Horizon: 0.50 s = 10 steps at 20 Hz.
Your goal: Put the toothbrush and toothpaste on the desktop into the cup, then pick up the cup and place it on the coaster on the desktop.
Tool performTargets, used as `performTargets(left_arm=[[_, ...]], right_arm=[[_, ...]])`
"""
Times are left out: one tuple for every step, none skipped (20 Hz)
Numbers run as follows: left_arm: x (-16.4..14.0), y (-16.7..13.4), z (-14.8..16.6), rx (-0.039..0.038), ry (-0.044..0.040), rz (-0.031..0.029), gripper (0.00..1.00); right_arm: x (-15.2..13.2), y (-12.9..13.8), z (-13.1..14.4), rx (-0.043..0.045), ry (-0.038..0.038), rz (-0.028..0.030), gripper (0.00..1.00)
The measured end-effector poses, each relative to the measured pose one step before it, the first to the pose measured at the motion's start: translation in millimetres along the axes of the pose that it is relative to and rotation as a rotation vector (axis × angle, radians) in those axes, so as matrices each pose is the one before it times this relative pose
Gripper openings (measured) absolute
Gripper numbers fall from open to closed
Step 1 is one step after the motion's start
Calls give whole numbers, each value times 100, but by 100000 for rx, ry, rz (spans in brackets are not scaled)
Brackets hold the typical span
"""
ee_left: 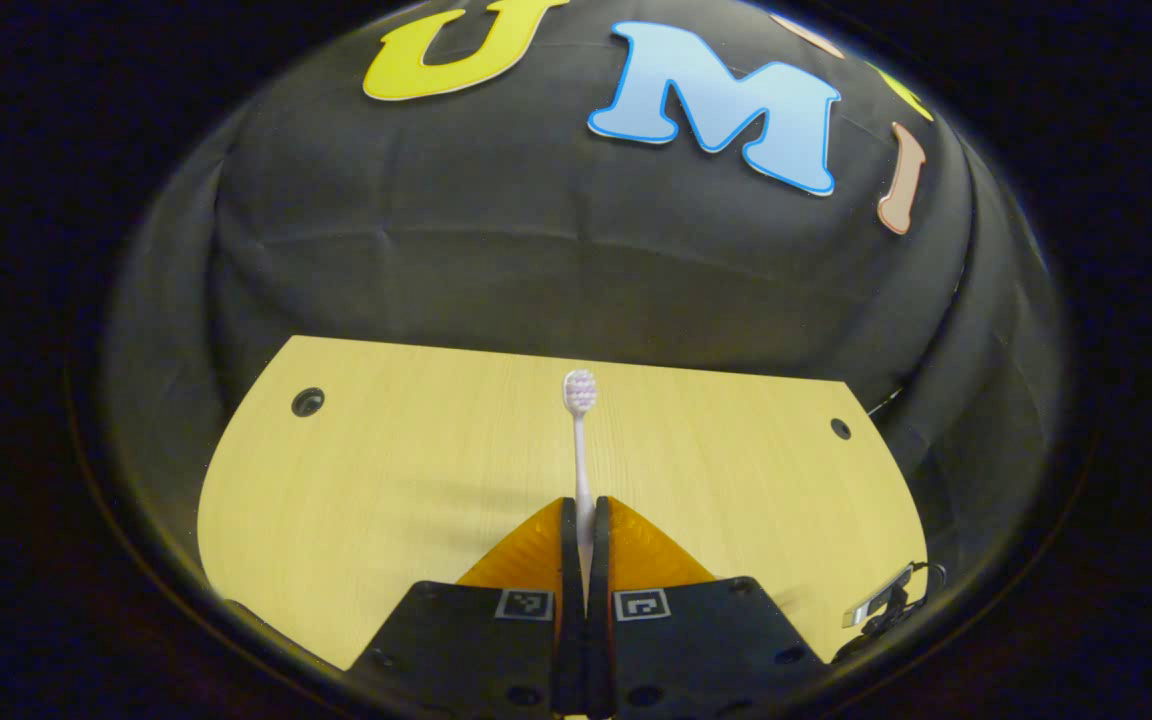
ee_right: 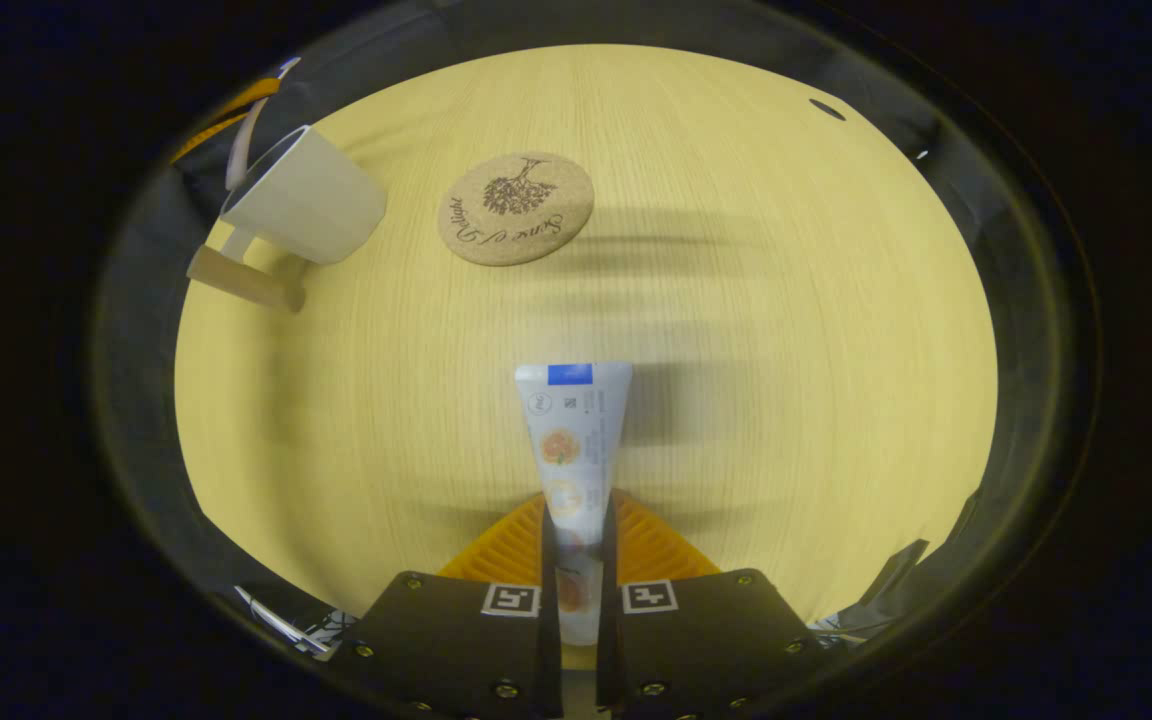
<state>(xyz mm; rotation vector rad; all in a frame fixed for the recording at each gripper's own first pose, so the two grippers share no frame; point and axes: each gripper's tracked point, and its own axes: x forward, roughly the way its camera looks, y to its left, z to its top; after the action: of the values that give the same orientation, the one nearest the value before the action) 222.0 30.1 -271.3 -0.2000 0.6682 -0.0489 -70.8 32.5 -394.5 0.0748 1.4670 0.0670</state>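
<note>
In the left gripper view my left gripper (ee_left: pixel 584 515) is shut on a white toothbrush (ee_left: pixel 580 440), whose bristled head points away over the wooden desktop (ee_left: pixel 386 480). In the right gripper view my right gripper (ee_right: pixel 576 515) is shut on a white toothpaste tube (ee_right: pixel 572 430) with an orange picture and a blue band at its far flat end, held above the desktop (ee_right: pixel 786 350). A white cup (ee_right: pixel 306 197) with a wooden handle stands at the far left. To its right lies a round cork coaster (ee_right: pixel 516 208) with a dark print, bare on top.
The desktop has dark cable holes at the far corners (ee_left: pixel 307 402) (ee_left: pixel 840 428). A small metal clip with cables (ee_left: pixel 881 600) sits at the desk's right edge in the left gripper view. Black cloth walls surround the desk.
</note>
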Motion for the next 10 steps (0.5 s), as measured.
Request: performTargets(left_arm=[[449, 5, -572, 1453, -182, 528, 8], [157, -90, -370, 1169, 132, 285, 8], [198, -70, -480, 666, 589, -30, 8], [80, -88, -481, 97, 594, -267, 8], [401, -121, -158, 171, 360, 245, 8], [192, 69, -277, 261, 135, 677, 8], [67, -41, -207, 22, -121, 215, 8], [-138, -83, -226, 86, 257, 252, 15], [-26, 74, -138, 48, 222, 27, 10], [-101, 114, -150, 9, -44, 144, 17]], right_arm=[[-7, -75, 87, 413, 82, 324, 15], [34, 8, -29, 332, -20, 322, 15], [-14, -43, 62, 321, -54, 225, 16], [43, -40, -62, 108, -40, 148, 16], [-43, -22, 70, -27, 20, 85, 16], [17, -27, -26, 22, -33, 60, 16], [-24, 2, 30, -60, 2, 56, 16], [30, 2, -27, -7, -80, 61, 16], [-25, -28, 52, -42, 42, 108, 16], [-17, 4, -33, -24, -65, 140, 16]])
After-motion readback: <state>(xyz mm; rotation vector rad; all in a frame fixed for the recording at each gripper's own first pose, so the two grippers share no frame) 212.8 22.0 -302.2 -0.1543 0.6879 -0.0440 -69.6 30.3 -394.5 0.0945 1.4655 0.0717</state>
